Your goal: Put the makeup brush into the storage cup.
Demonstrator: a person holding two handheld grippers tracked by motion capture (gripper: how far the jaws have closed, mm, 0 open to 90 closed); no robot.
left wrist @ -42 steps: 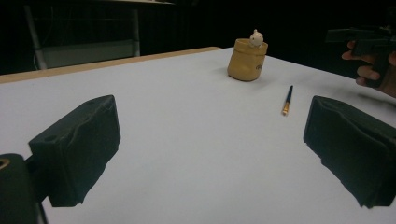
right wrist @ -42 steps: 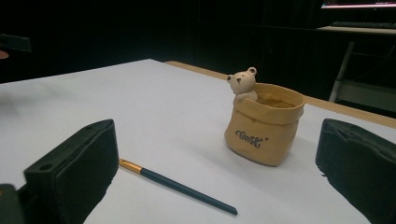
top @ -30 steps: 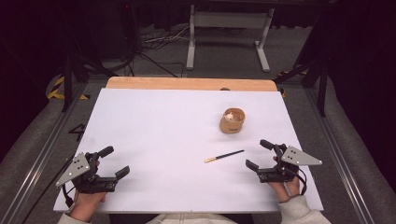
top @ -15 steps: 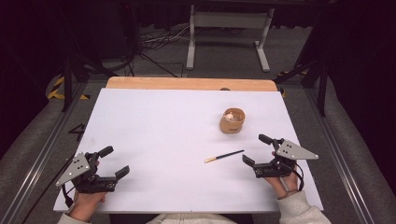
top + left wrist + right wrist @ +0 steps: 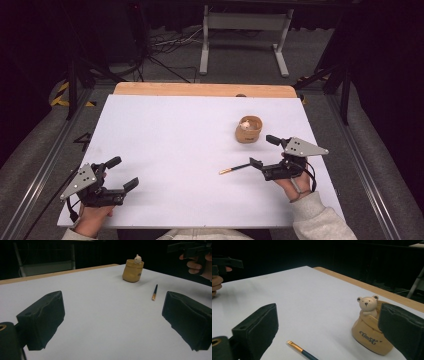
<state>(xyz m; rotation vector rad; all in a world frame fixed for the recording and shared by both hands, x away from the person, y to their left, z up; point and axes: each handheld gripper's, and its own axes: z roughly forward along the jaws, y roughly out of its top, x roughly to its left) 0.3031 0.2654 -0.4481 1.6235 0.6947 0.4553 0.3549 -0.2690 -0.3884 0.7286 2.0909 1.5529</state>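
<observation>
In the high view, the right gripper (image 5: 264, 151) sits right of centre in the lower half of the frame, held in the person's right hand (image 5: 294, 182) over the white table (image 5: 170, 145). Its jaws are spread wide and pinch nothing. The lower jaw tip lies just beside the dark end of the brush (image 5: 235, 168), which lies flat on the table just below the frame's centre, its gold tip pointing toward the lower left. Whether jaw and brush touch cannot be told.

Above the brush, toward the upper right of the table, stands the tan holder (image 5: 248, 129), upright, with a small bear figure in it. In the right gripper view the holder (image 5: 372, 338) shows at the lower right, partly behind the right-hand jaw, and the brush (image 5: 302, 351) runs off the bottom edge between the two jaws.

The left gripper (image 5: 124, 176) rests at the lower left of the high view, well apart from brush and holder, jaws spread and empty. In the left gripper view the brush (image 5: 154, 292) lies right of centre, the holder (image 5: 133, 270) above it near the top, and the right gripper (image 5: 192, 248) in the upper right corner
</observation>
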